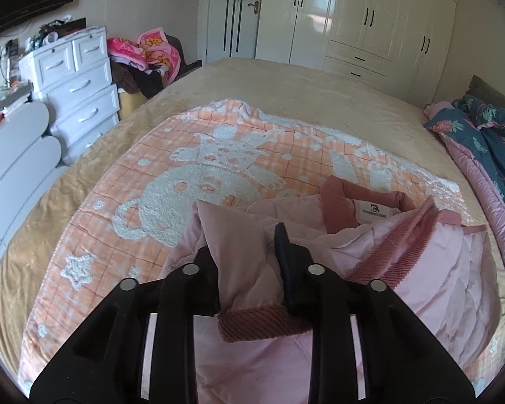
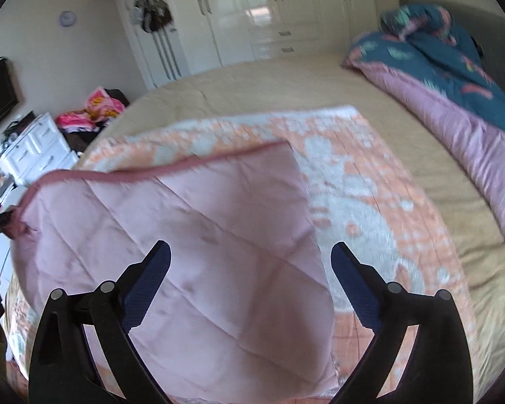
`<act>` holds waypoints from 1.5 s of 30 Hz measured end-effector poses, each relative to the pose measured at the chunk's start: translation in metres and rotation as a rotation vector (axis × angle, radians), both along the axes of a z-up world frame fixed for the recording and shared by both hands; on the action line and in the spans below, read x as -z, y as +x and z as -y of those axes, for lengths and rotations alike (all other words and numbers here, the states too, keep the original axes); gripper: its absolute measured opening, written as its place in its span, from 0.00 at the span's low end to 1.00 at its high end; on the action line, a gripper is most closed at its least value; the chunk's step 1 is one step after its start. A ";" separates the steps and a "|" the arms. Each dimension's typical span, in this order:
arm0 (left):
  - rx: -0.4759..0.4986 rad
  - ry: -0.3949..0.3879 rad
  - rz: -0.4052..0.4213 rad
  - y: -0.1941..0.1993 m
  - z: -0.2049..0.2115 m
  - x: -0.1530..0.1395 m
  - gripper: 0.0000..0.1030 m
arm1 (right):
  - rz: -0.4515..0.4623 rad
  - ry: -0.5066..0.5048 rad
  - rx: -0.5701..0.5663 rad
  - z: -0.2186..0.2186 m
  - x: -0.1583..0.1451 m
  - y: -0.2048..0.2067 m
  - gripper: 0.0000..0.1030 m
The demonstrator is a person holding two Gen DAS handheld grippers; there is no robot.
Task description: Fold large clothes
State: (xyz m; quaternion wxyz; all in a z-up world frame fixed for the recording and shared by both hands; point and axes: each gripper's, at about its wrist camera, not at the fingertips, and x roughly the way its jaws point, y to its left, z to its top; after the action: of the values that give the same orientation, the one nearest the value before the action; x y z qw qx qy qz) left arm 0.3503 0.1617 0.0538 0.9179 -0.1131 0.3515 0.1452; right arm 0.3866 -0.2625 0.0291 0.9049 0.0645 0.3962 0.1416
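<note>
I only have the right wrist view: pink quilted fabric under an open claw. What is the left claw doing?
Observer: The left claw has a fold of the pink jacket pinched between its jaws.
Operator: Which part of the jacket is that?
Observer: A padded piece ending in a darker ribbed cuff, which hangs just below the jaws. It is probably a sleeve.
Operator: Where is the collar?
Observer: The collar, with a white label inside it, lies beyond the left claw and to its right, on the orange blanket.
</note>
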 end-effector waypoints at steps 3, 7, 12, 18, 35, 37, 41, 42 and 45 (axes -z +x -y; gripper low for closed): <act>0.011 -0.044 0.016 -0.003 -0.003 -0.004 0.33 | -0.016 -0.035 0.013 0.001 0.015 -0.002 0.93; 0.052 -0.099 0.073 -0.013 0.002 -0.017 0.80 | -0.015 -0.063 0.004 0.000 0.020 -0.004 0.93; 0.060 0.018 0.115 -0.036 0.015 -0.034 0.91 | 0.006 -0.100 -0.018 -0.004 0.019 -0.011 0.94; 0.023 0.076 0.051 -0.060 -0.004 -0.002 0.91 | 0.027 -0.156 -0.024 -0.004 0.019 -0.017 0.94; 0.028 -0.155 -0.079 -0.061 -0.033 0.090 0.88 | -0.034 -0.200 -0.035 -0.012 0.052 -0.002 0.95; 0.031 -0.135 -0.072 -0.055 -0.028 0.089 0.59 | -0.043 -0.165 -0.037 -0.009 0.057 0.003 0.94; 0.040 -0.125 -0.059 -0.047 -0.021 0.083 0.19 | -0.003 -0.083 -0.058 -0.006 0.054 0.003 0.40; 0.046 -0.109 -0.054 -0.042 -0.017 0.076 0.16 | 0.009 -0.075 -0.061 -0.006 0.050 0.002 0.22; 0.058 -0.089 -0.019 -0.028 -0.015 0.052 0.14 | 0.056 0.005 -0.030 0.004 0.029 0.006 0.16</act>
State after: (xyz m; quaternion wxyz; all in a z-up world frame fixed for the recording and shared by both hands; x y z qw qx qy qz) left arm 0.3228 0.1767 0.0022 0.9125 -0.1422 0.3693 0.1037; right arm 0.3928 -0.2662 -0.0001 0.9133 0.0571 0.3712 0.1578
